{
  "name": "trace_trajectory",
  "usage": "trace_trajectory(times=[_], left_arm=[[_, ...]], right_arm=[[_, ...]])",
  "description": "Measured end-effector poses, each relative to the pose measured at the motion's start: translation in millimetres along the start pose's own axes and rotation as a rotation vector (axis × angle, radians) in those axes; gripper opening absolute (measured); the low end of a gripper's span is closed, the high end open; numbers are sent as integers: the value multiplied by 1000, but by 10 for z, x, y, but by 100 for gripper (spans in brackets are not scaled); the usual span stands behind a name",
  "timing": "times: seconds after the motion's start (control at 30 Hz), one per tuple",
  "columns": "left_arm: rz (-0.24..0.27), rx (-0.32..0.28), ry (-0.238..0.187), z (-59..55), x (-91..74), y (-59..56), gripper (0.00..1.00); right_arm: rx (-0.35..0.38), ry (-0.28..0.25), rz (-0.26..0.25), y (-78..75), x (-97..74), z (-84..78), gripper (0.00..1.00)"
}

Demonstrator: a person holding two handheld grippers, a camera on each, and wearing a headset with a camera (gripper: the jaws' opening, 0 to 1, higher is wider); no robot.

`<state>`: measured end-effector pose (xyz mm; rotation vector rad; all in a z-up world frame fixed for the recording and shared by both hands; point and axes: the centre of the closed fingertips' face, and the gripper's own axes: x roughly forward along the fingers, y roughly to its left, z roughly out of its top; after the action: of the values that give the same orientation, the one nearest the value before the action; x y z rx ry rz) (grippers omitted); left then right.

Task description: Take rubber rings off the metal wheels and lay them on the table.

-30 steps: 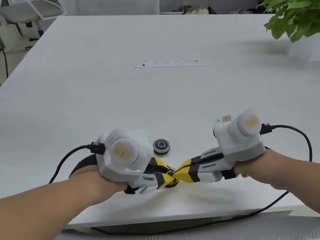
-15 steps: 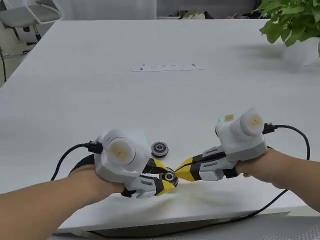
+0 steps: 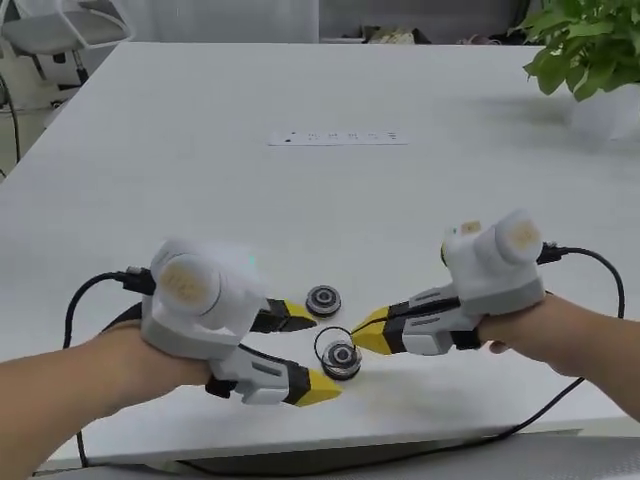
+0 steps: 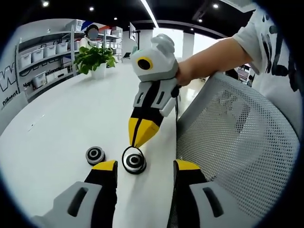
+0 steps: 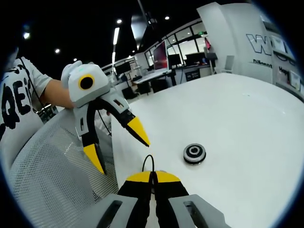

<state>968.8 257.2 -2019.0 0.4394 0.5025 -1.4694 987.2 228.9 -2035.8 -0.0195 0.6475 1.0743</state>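
Note:
A small metal wheel (image 3: 341,358) lies near the table's front edge, with a thin black rubber ring (image 3: 327,336) looping up from it. My right gripper (image 3: 358,340) is shut, pinching that ring (image 4: 132,151) just above the wheel (image 4: 135,162). In the right gripper view the ring (image 5: 148,162) arcs over my shut right gripper (image 5: 153,176). My left gripper (image 3: 314,351) is open, one jaw on each side of the wheel without touching it; the left gripper view shows it (image 4: 145,167) spread wide. A second wheel (image 3: 322,298) with its black ring on lies just behind.
A white power strip (image 3: 338,137) lies mid-table and a potted plant (image 3: 585,45) stands at the far right corner. The table's front edge (image 3: 400,430) runs close under both grippers. A mesh chair back (image 4: 228,142) is beside the table.
My left gripper, shut around the wheel before, has opened and drawn back to the left. The wheel now rests on the table. The right gripper stays shut on the ring.

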Motion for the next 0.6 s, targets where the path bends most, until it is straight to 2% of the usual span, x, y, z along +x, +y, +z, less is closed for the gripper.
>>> trace_trajectory(times=[0.1,0.27,0.4,0.6], left_arm=[[19,-19,-25,30,-116,42,48],[58,-18,-39,32,-302,104,57],[86,-39,-57,28,-435,149,59],[128,-74,-69,-42,-610,214,62]], right_arm=[[-5,-4,6,25,18,35,0],[-14,-5,14,51,67,111,0],[-16,-10,18,73,128,177,0],[-28,1,32,84,279,215,0]])
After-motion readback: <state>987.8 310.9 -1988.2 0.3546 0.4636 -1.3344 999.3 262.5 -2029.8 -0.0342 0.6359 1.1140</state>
